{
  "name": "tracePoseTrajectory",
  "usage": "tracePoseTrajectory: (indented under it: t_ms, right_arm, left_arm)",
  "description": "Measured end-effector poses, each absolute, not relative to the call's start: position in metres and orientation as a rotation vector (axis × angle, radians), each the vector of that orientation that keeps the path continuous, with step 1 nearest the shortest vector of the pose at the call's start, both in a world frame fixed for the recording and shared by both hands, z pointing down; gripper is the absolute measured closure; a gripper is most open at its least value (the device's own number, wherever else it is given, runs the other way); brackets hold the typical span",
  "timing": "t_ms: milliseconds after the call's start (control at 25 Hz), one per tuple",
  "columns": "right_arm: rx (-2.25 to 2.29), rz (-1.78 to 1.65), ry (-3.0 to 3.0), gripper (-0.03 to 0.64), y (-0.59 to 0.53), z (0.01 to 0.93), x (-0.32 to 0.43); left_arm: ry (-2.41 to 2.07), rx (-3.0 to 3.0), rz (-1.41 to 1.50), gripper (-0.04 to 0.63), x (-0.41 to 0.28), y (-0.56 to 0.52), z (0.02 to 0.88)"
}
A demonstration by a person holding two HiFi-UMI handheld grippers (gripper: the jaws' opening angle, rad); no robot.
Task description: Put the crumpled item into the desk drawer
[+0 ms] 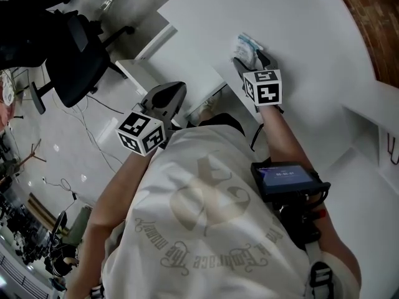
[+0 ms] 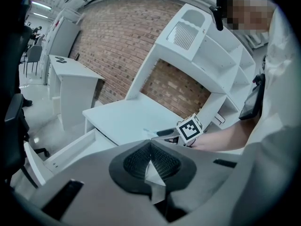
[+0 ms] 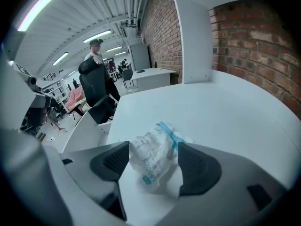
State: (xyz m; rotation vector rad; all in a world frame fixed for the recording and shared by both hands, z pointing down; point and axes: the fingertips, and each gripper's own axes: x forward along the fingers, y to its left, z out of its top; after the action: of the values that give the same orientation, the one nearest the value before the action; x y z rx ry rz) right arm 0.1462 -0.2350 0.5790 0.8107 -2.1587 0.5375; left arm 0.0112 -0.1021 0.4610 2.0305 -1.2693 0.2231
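The crumpled item (image 1: 247, 44), a white plastic packet with blue print, lies on the white desk (image 1: 312, 23) near its left edge. My right gripper (image 1: 249, 56) stands over it, open, one finger on each side. In the right gripper view the packet (image 3: 151, 150) sits between the two dark pads (image 3: 112, 161) and no squeeze shows. My left gripper (image 1: 167, 95) hangs lower left of the desk, above the pulled-out white drawer (image 1: 142, 72), its jaws shut on nothing. In the left gripper view the left gripper (image 2: 150, 163) shows its pads meeting, with the drawer (image 2: 70, 150) beyond.
A black office chair (image 1: 73, 64) stands on the floor to the left, with cables (image 1: 93, 139) around it. A brick wall (image 1: 369, 23) runs behind the desk and white shelves (image 1: 374, 114) rise at its right. A small screen device (image 1: 283, 179) is strapped to the person's front.
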Motion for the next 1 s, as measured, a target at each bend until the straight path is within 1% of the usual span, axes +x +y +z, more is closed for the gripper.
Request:
tracePoseTrajectory:
  t_ms: [560,680,880,1000]
  right_arm:
    - [0.714,0.507,-2.125,0.305,-0.233,0.598,0.145]
    - [0.709,0.502,-2.127,0.320,-0.233,0.597,0.142]
    - [0.703,0.485,-2.127,0.374,-0.230,0.594,0.140]
    - [0.705,0.487,-2.120,0.377,-0.231,0.593,0.139]
  left_arm:
    - [-1.312,2.001,0.253,0.575,0.016,-0.091,0.464]
    - [-1.321,1.997,0.254,0.575,0.014,-0.087,0.463]
    - [-1.338,1.981,0.244,0.575,0.009,-0.081,0.460]
    - [-1.345,1.981,0.236,0.575,0.006,-0.083,0.458]
